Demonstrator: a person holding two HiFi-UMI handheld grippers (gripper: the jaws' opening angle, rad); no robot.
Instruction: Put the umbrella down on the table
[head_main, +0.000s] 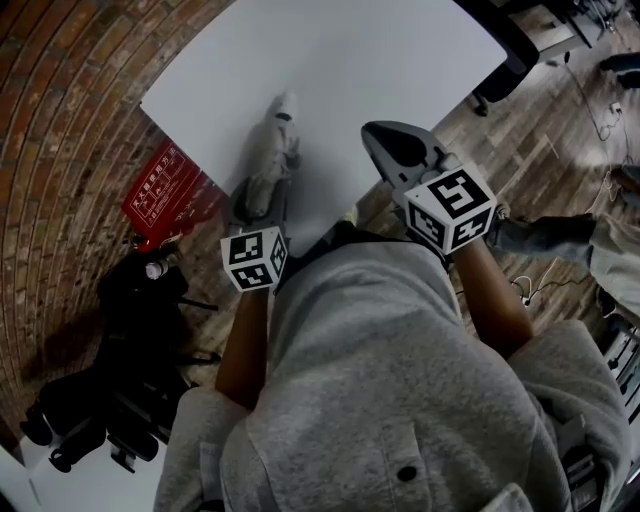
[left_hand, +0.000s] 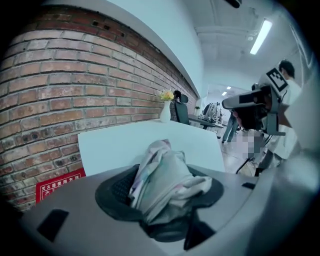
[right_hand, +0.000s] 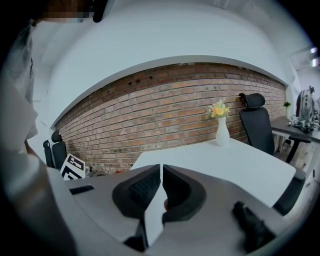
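Grey-white folded umbrella (head_main: 270, 160) lying left of centre on the white surface (head_main: 400, 60), loose between wide-spread jaws of the left gripper (left_hand: 162, 185): draw straight back without snagging fabric, keeping the right gripper (right_hand: 161, 172), jaws closed and empty, clear.

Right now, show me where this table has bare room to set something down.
Free: the broad table stretch right of and beyond the umbrella, up to the vase at the far end. Crowded: the near left edge, where the left gripper has the umbrella between its fingers, and the near right edge, where the right gripper hovers.
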